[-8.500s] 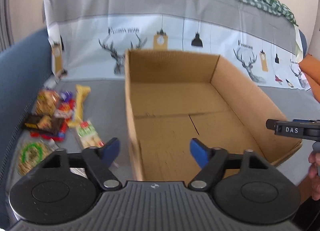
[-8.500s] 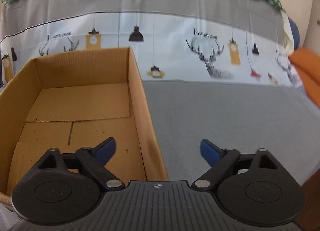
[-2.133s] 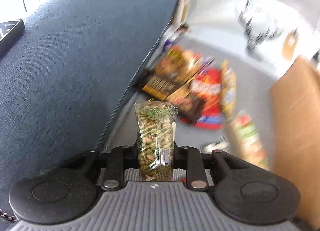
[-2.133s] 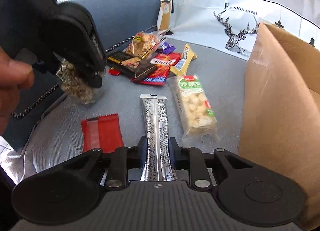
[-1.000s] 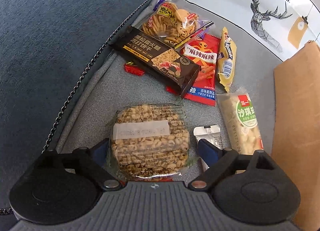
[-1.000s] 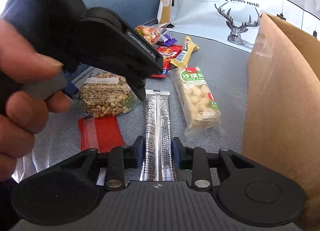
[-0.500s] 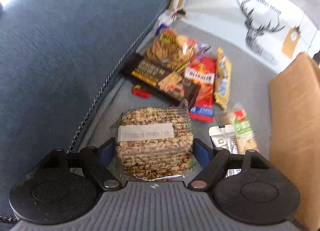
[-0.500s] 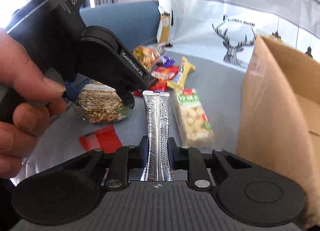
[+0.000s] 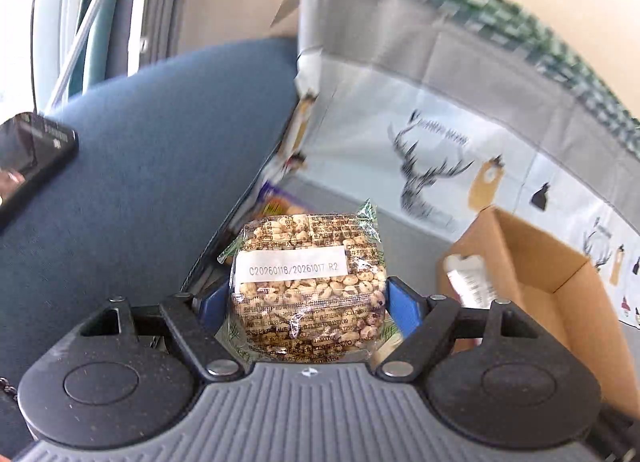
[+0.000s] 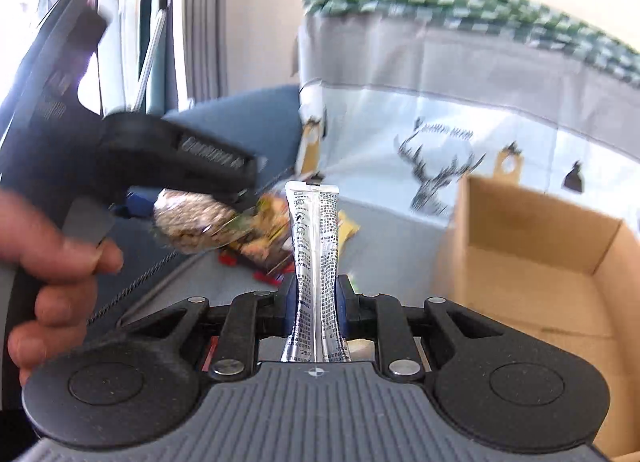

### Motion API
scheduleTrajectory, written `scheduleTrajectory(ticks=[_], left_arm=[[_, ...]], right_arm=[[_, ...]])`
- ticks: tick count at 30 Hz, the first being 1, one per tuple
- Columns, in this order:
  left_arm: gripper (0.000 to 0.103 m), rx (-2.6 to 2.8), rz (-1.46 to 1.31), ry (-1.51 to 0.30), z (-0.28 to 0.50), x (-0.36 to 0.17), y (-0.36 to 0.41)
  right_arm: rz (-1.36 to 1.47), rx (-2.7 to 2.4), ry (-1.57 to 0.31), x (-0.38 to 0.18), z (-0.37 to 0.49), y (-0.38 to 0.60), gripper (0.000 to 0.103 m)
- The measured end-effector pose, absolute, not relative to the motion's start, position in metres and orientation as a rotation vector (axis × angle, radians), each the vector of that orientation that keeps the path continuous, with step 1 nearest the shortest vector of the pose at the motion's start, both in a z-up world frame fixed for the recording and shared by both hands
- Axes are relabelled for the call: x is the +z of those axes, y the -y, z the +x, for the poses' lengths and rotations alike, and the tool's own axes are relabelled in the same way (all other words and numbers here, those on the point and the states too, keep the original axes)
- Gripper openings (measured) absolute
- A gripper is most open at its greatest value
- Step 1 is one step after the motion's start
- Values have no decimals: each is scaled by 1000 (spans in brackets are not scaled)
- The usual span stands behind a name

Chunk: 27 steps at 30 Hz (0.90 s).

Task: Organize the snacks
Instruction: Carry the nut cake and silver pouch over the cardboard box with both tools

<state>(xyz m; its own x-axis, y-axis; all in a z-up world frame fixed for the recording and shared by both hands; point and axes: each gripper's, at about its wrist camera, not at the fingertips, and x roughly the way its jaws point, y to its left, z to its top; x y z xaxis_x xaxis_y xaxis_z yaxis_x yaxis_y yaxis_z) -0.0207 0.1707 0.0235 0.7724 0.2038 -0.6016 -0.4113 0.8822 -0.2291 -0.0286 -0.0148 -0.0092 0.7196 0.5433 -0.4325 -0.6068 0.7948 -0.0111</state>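
Observation:
My left gripper [image 9: 306, 298] is shut on a clear round pack of puffed grain [image 9: 308, 282] with a white date label, held up off the seat. My right gripper [image 10: 316, 298] is shut on a silver stick sachet [image 10: 316, 246] that stands upright between its blue pads. The open cardboard box [image 10: 540, 262] lies to the right in both views [image 9: 560, 290]. In the right wrist view the left gripper [image 10: 172, 166] and the hand on it are at the left, with the grain pack [image 10: 192, 222] hanging under it. The silver sachet tip [image 9: 468, 282] shows blurred in the left wrist view.
The remaining snack packets [image 10: 260, 246] lie on the grey seat behind the held items, mostly hidden. A blue sofa arm [image 9: 140, 182] rises at the left with a black phone [image 9: 28, 158] on it. A deer-print cloth [image 9: 460, 162] covers the backrest.
Both grippers have lifted and tilted up with their snacks. The view has swung from the snack pile toward the backrest and the box.

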Motion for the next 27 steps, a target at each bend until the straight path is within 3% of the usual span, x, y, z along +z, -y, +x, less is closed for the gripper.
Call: scheduleTrajectory(ticks=[12, 27], left_arm=[[84, 212, -235, -458, -21, 40, -119], [84, 51, -92, -342, 5, 38, -31]], right_arm=[[-58, 512, -269, 55, 7, 122, 21], [-41, 352, -278, 27, 41, 196, 21]])
